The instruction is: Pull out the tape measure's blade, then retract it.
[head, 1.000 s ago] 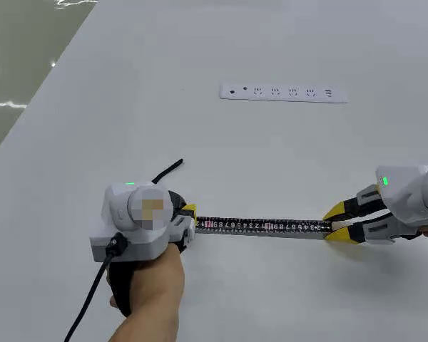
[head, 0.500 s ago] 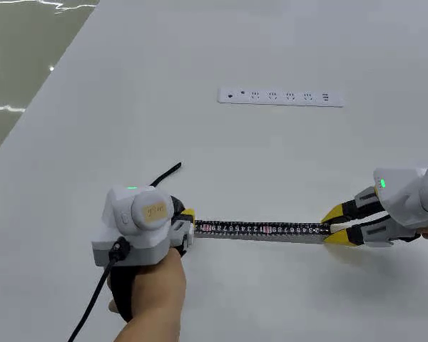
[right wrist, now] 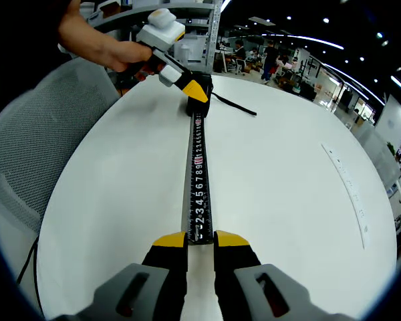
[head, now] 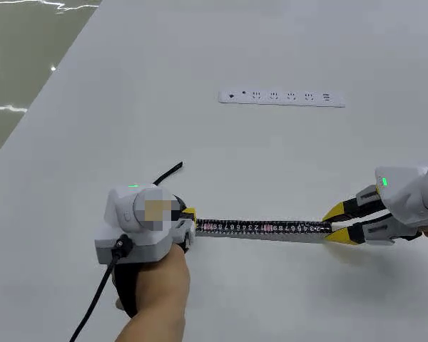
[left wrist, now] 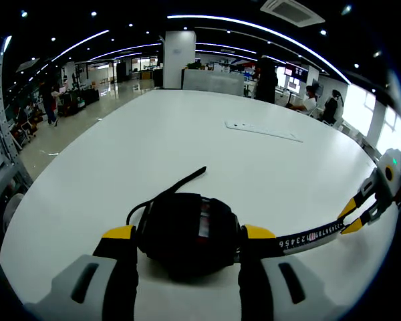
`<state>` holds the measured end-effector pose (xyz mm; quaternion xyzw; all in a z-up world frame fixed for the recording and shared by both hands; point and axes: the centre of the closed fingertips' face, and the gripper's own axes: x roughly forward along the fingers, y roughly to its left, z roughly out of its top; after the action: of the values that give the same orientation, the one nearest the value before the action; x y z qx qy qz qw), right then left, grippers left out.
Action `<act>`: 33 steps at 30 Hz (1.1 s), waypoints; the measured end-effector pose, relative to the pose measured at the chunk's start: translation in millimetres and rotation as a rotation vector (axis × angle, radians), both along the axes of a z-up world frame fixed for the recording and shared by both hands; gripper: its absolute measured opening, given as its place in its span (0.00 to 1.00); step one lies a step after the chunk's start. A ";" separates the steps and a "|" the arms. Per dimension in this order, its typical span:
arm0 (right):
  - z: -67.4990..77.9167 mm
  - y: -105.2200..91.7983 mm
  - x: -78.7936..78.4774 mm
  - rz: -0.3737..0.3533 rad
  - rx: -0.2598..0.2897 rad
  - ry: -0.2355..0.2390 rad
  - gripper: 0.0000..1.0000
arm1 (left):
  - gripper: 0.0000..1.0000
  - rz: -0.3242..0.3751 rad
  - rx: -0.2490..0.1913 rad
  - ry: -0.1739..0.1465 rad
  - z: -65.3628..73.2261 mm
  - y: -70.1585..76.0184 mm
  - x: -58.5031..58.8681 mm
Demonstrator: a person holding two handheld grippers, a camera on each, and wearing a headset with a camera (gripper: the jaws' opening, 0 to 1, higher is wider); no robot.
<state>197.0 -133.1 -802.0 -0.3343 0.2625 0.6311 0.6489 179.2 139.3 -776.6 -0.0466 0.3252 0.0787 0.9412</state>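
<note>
Tension matters: with your left hand-held gripper [left wrist: 188, 234] clamped on the black tape-measure case [left wrist: 180, 217] on the white worktop [head: 271, 157] and your right hand-held gripper [right wrist: 200, 239] pinching the dark numbered blade [right wrist: 198, 167] at its tip, keep it straight.

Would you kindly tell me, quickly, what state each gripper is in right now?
Left gripper: shut on the tape measure case.
Right gripper: shut on the end of the pulled-out blade.
</note>
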 end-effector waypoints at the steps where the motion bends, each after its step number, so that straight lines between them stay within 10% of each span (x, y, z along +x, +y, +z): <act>1: -0.8 -0.5 0.8 -0.001 0.000 0.001 0.14 | 0.56 0.001 -0.001 -0.001 -0.3 0.4 0.2; 33: 3.6 3.4 0.6 0.008 0.004 -0.006 0.14 | 0.56 0.006 -0.034 0.006 -0.1 0.2 -0.5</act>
<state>197.6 -129.7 -798.4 -0.3357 0.2579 0.6335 0.6477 178.7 139.5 -776.7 -0.0635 0.3289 0.0760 0.9391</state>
